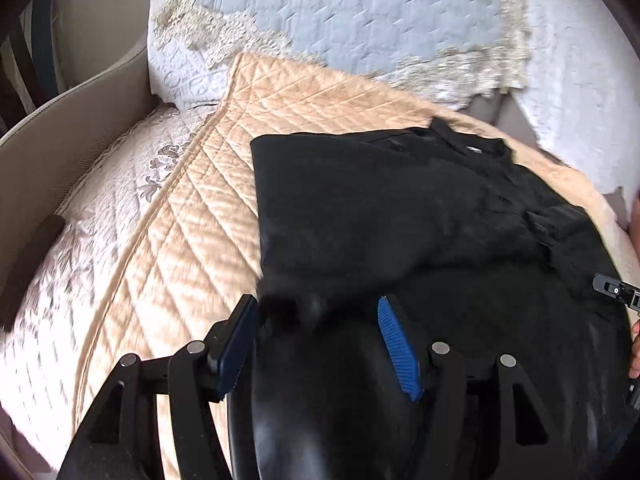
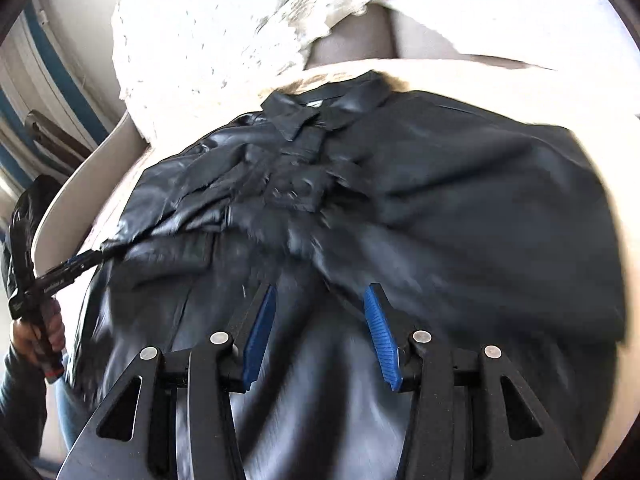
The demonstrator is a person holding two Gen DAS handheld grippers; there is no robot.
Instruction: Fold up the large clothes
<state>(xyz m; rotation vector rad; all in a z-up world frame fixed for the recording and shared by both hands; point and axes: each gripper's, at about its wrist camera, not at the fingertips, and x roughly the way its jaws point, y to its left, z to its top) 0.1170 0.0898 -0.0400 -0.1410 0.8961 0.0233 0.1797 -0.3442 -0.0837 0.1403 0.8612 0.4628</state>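
Observation:
A large black collared garment (image 1: 380, 208) lies on a peach quilted cover (image 1: 188, 216); its collar (image 2: 320, 108) points away in the right wrist view. My left gripper (image 1: 316, 308) has its blue-padded jaws spread, with a fold of the black cloth bunched between them. It also shows in the right wrist view (image 2: 92, 258), at the garment's left edge, touching the cloth. My right gripper (image 2: 320, 296) is open just above the garment's (image 2: 460, 200) near part, with cloth between and under the jaws. Its tip shows at the right edge of the left wrist view (image 1: 616, 292).
The quilted cover lies on a sofa with a beige arm (image 1: 72, 120) at the left. A white-blue lace-edged throw (image 1: 360, 20) covers the backrest. A floral white cushion cover (image 1: 100, 216) lies left of the peach quilt.

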